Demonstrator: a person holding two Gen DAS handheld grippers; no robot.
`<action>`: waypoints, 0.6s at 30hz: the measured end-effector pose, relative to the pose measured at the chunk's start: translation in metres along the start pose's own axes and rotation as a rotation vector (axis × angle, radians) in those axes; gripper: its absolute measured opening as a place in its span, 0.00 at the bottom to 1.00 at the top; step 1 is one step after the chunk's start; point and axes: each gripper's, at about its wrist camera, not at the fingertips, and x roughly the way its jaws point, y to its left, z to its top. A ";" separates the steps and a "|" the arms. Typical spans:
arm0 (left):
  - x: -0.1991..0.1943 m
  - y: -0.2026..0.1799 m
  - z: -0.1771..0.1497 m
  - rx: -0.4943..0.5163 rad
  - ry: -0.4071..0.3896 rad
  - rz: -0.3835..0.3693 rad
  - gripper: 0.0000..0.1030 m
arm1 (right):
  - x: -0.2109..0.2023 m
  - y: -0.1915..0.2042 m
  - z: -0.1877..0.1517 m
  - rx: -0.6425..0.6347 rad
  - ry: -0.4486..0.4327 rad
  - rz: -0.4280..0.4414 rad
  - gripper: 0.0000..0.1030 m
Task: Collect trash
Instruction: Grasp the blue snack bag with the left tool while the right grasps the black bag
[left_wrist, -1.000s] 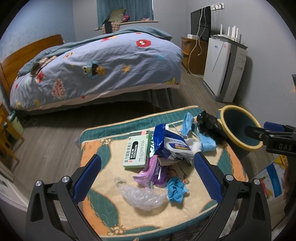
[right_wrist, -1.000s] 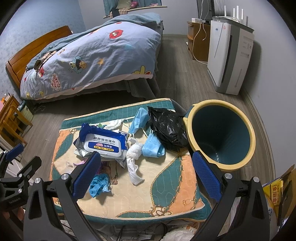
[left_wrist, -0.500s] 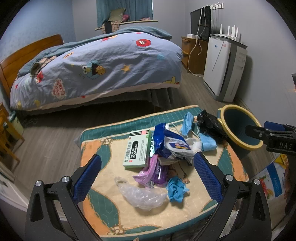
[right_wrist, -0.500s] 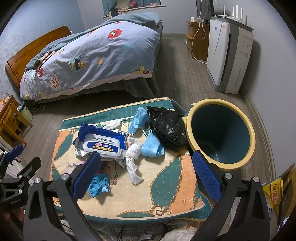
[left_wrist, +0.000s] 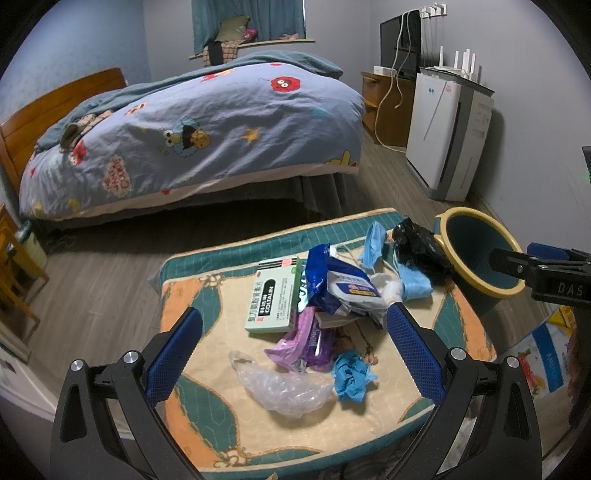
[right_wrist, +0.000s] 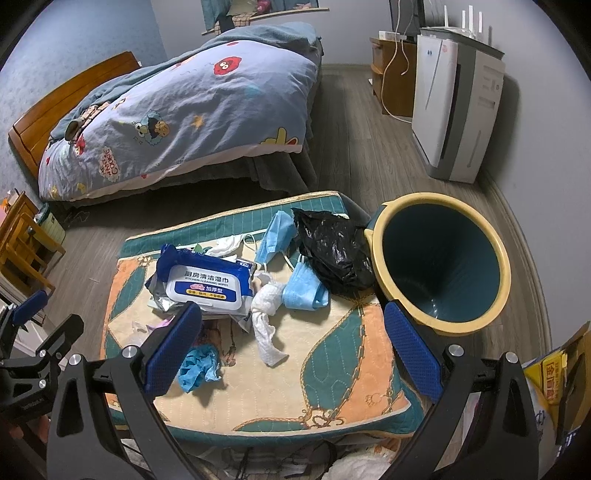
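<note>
Trash lies on a patterned cushion (left_wrist: 207, 295): a green medicine box (left_wrist: 275, 295), a blue wipes pack (right_wrist: 207, 286), a purple wrapper (left_wrist: 306, 341), a clear plastic bag (left_wrist: 284, 387), a crumpled blue glove (left_wrist: 351, 374), a white tissue (right_wrist: 266, 317), blue face masks (right_wrist: 304, 290) and a black bag (right_wrist: 332, 251). A teal bin with a yellow rim (right_wrist: 443, 262) stands at the cushion's right. My left gripper (left_wrist: 293, 332) is open and empty above the near trash. My right gripper (right_wrist: 293, 332) is open and empty above the cushion's front right.
A bed with a cartoon quilt (left_wrist: 207, 125) stands behind. A white air purifier (left_wrist: 447, 136) and a wooden cabinet (left_wrist: 384, 107) stand along the right wall. Wooden furniture (right_wrist: 22, 236) is at the left. A printed box (left_wrist: 546, 362) lies at the lower right.
The right wrist view has shifted very slightly; nothing on the cushion has moved. Both grippers stay open.
</note>
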 end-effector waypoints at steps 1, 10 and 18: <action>0.003 0.000 -0.005 -0.004 0.002 -0.004 0.95 | 0.000 -0.001 -0.001 0.013 0.006 0.007 0.95; 0.009 -0.007 -0.001 0.015 0.019 -0.022 0.95 | 0.010 -0.005 0.001 0.062 0.055 0.023 0.95; 0.039 -0.014 0.010 0.016 0.091 -0.077 0.95 | 0.021 -0.009 0.019 0.042 0.074 0.017 0.95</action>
